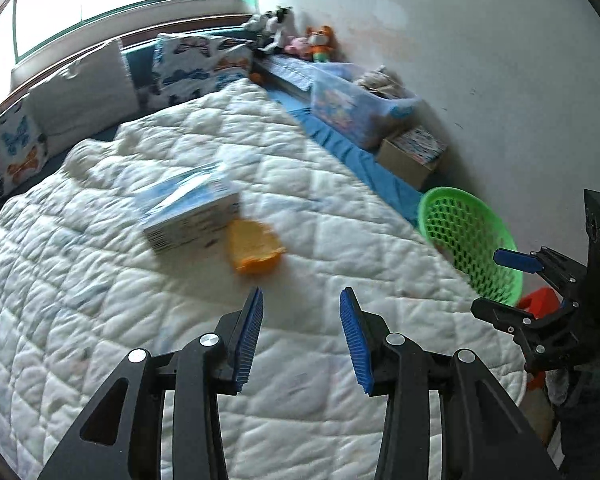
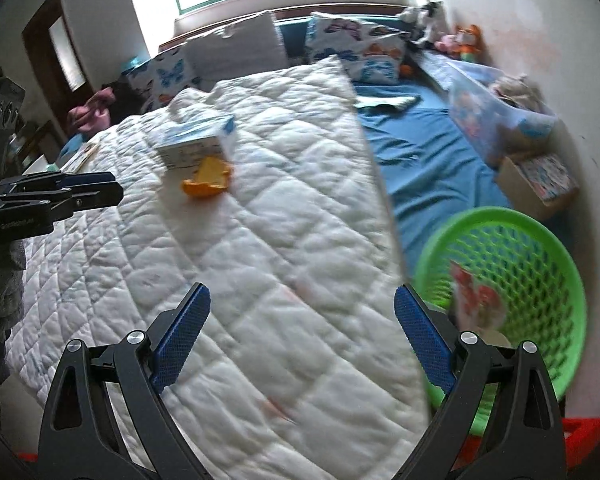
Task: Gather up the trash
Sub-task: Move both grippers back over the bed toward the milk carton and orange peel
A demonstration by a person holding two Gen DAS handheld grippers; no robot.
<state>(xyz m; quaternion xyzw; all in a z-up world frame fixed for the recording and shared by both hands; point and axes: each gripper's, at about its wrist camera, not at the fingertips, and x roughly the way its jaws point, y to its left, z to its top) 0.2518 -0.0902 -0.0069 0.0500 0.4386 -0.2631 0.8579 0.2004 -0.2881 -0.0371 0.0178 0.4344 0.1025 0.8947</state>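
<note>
1. While both grippers hang over the quilt [image 1: 300, 184], neither holds a thing: the left gripper [image 1: 301, 336] has its jaws a fair way apart, the right gripper [image 2: 302, 344] spread wide.
2. Out ahead, an orange wrapper [image 1: 254, 250] lies on the quilt, touching the near side of a pale blue box [image 1: 190, 212].
3. Off the quilt's right edge sits the green basket [image 2: 556, 280], with a red-and-white packet [image 2: 474, 296] already inside.
4. Against the wall, a cardboard box [image 2: 540, 188] stands just beyond the basket.
</note>
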